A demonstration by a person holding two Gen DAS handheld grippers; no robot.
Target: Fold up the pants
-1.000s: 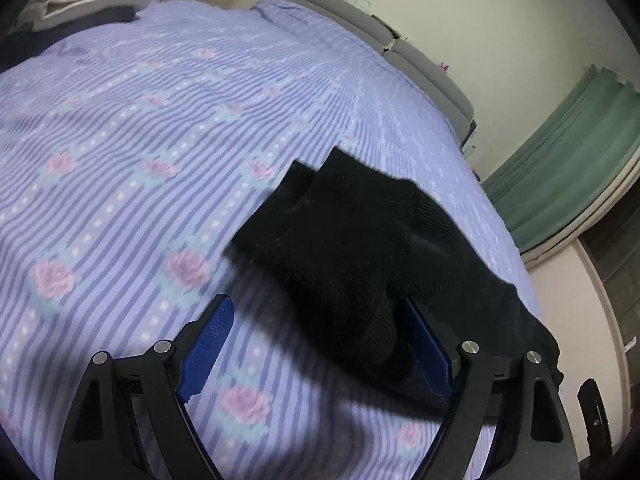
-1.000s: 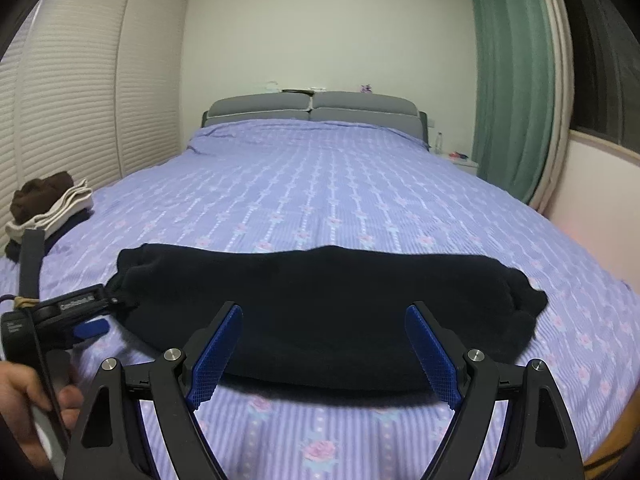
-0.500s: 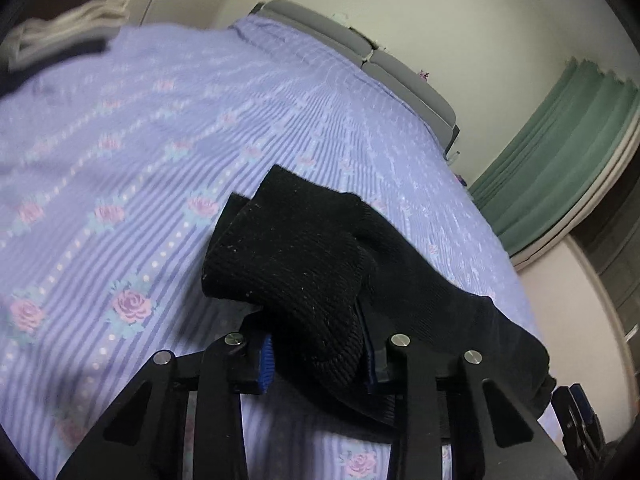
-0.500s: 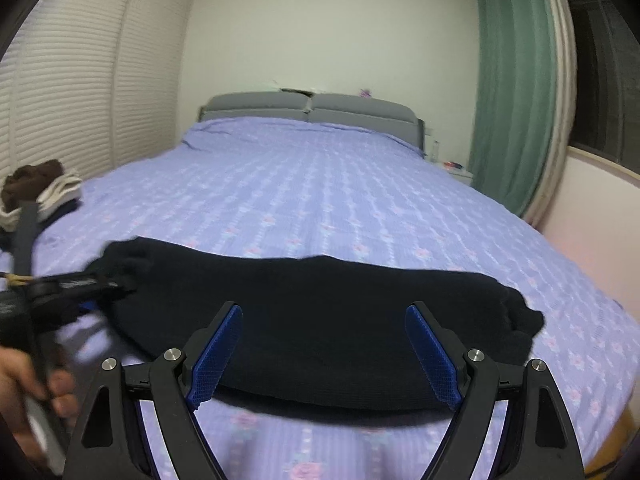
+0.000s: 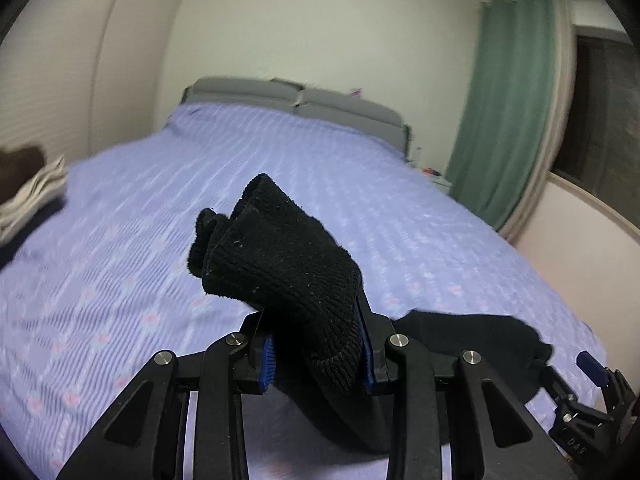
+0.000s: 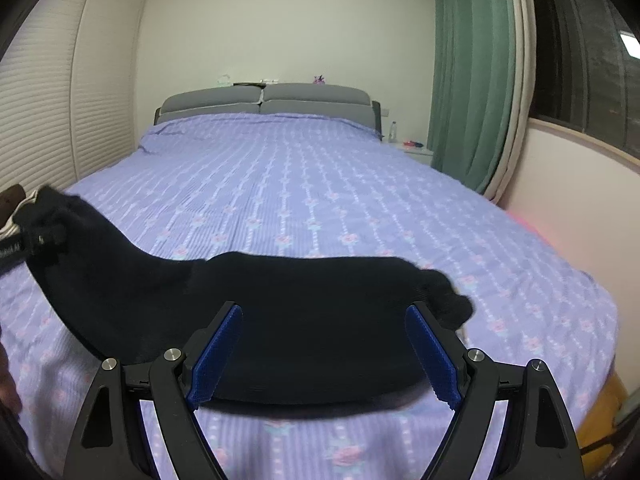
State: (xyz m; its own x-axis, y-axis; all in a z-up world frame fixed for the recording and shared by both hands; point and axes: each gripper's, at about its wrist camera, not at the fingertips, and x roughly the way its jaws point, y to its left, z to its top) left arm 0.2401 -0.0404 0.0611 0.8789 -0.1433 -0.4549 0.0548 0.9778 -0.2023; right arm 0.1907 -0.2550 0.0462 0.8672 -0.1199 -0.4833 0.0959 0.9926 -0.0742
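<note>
Left wrist view: left gripper [image 5: 316, 344] clamped down on one end of the black knit pants [image 5: 280, 268], blue pads [image 5: 267, 360] pressing a thick bunch of ribbed fabric from both sides, gap narrow and packed with cloth. Closed in from wide open moments ago, fabric between the pads throughout. Gripped end raised clear off the purple floral bedspread [image 5: 120, 280], cuff flopping forward above the fingers, remainder trailing down and away to the right along the bed. Right gripper [image 5: 592, 372] just peeking in at the lower right corner, beside the far end of the garment.

Right wrist view: right gripper [image 6: 324, 356] spread wide, nothing pinched, blue pads [image 6: 216, 356] hovering either side of the middle stretch of the pants [image 6: 280, 312], near edge of the cloth lying between and just beyond the fingertips. Whether pads brush the fabric: cannot tell. Left end of the garment lifted up at the frame's left edge, caught in the left gripper [image 6: 36, 236]; right end bunched flat on the bedspread [image 6: 360, 200].

Count: one pair of pants, two grippers, one bed with grey headboard [image 6: 264, 104], one green curtain [image 6: 468, 80], one stack of folded clothes [image 5: 28, 192] at far left.
</note>
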